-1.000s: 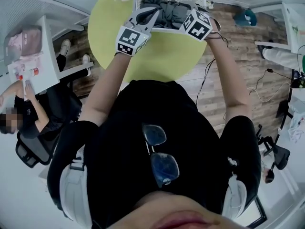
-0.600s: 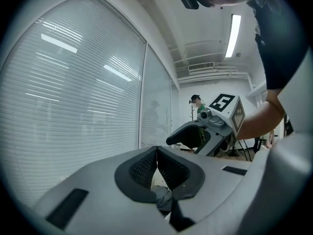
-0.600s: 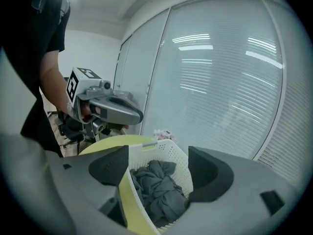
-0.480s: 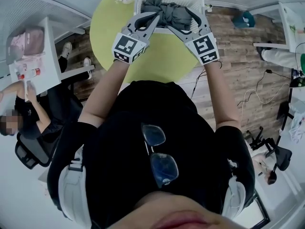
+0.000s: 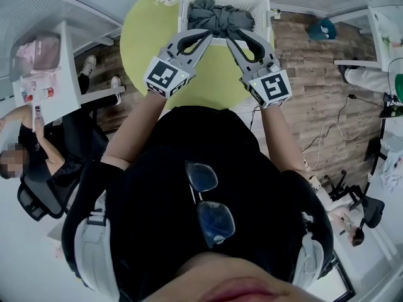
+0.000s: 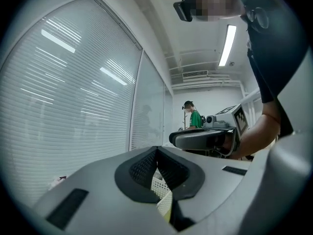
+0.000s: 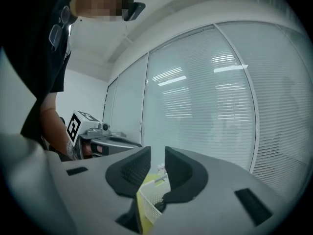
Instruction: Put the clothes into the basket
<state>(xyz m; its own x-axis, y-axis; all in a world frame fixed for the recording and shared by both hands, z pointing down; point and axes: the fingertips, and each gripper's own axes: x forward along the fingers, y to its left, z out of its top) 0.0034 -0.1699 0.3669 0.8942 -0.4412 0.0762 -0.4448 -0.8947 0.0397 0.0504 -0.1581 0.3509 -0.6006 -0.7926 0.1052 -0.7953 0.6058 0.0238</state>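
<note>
The clothes (image 5: 220, 17) lie heaped in the basket (image 5: 263, 5), just beyond both your grippers. Your left gripper (image 5: 206, 36) has its fingers together. Your right gripper (image 5: 232, 36) has just been closing, fingers narrowly apart on nothing.

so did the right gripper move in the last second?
Yes. The right gripper drew back off the white basket toward the person; its jaws have just been closing on nothing.

One basket (image 5: 264, 8), one grey clothes bundle (image 5: 220, 16), two grippers (image 5: 203, 38) (image 5: 235, 38), one round table (image 5: 143, 39).
</note>
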